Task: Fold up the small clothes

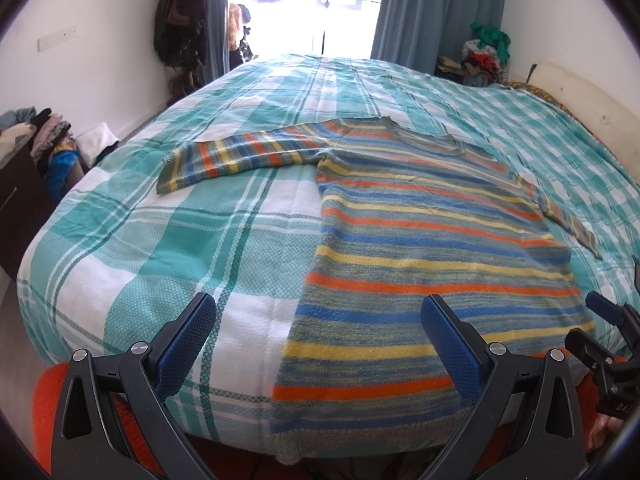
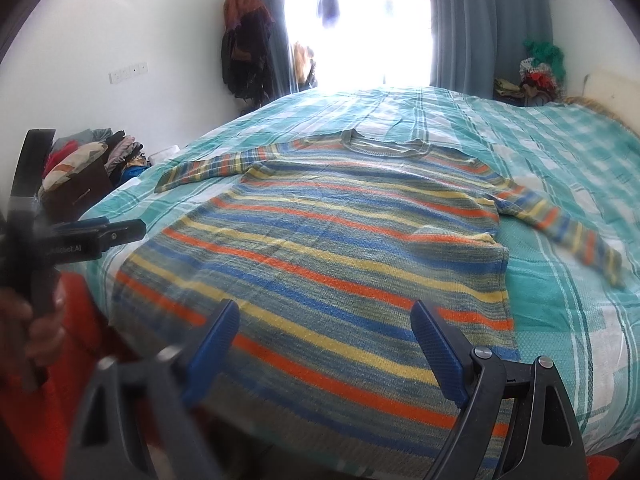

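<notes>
A striped knit sweater (image 1: 420, 232) in orange, blue, yellow and grey-green lies flat on the bed, both sleeves spread out, neck towards the window. It also shows in the right wrist view (image 2: 340, 248). My left gripper (image 1: 316, 320) is open and empty, above the sweater's hem at its left corner. My right gripper (image 2: 324, 328) is open and empty, above the hem's middle. The right gripper shows at the right edge of the left wrist view (image 1: 612, 328), and the left gripper at the left edge of the right wrist view (image 2: 100, 236).
The bed has a teal and white checked cover (image 1: 168, 240). A dark cabinet with piled clothes (image 1: 36, 136) stands left of the bed. Clothes hang on the wall (image 1: 180, 20) by the bright window. A pile of clothes (image 1: 484, 56) sits at the far right.
</notes>
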`<state>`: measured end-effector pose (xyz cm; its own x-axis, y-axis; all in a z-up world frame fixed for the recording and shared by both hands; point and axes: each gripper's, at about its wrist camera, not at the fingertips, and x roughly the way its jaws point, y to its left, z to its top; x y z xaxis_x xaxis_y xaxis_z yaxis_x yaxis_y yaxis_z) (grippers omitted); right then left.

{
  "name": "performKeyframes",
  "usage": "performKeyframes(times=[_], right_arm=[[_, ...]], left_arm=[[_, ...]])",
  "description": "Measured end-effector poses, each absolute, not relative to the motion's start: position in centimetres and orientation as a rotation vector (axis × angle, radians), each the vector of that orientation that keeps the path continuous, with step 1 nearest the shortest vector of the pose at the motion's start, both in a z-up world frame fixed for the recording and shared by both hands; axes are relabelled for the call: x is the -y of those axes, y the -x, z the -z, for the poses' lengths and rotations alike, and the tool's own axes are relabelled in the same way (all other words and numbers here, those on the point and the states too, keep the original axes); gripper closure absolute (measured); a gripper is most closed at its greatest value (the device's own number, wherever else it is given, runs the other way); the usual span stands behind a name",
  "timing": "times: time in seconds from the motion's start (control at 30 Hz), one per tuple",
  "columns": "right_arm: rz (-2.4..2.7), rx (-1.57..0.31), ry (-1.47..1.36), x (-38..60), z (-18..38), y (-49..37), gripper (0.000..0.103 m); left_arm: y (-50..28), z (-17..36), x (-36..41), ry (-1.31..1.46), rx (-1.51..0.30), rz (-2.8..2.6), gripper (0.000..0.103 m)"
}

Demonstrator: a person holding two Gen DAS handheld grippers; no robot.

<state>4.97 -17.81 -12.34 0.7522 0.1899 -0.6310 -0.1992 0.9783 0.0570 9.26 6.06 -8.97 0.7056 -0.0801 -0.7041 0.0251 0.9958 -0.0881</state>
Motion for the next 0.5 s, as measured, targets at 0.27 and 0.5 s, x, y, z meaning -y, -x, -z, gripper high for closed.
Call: performKeyframes(times=[0.27,0.5], right_arm=[[-0.205,-0.701,0.009,17.9,12.5,-5.0,0.016],[-0.204,-0.705,0.005,18.0,12.4,-5.0,0.016]], left_arm=[[-8.9,8.7,-6.7,0.074,-0.762,0.011,0.001],[-8.8,8.7,-7.6,0.102,-0.761,-0.018,0.001]])
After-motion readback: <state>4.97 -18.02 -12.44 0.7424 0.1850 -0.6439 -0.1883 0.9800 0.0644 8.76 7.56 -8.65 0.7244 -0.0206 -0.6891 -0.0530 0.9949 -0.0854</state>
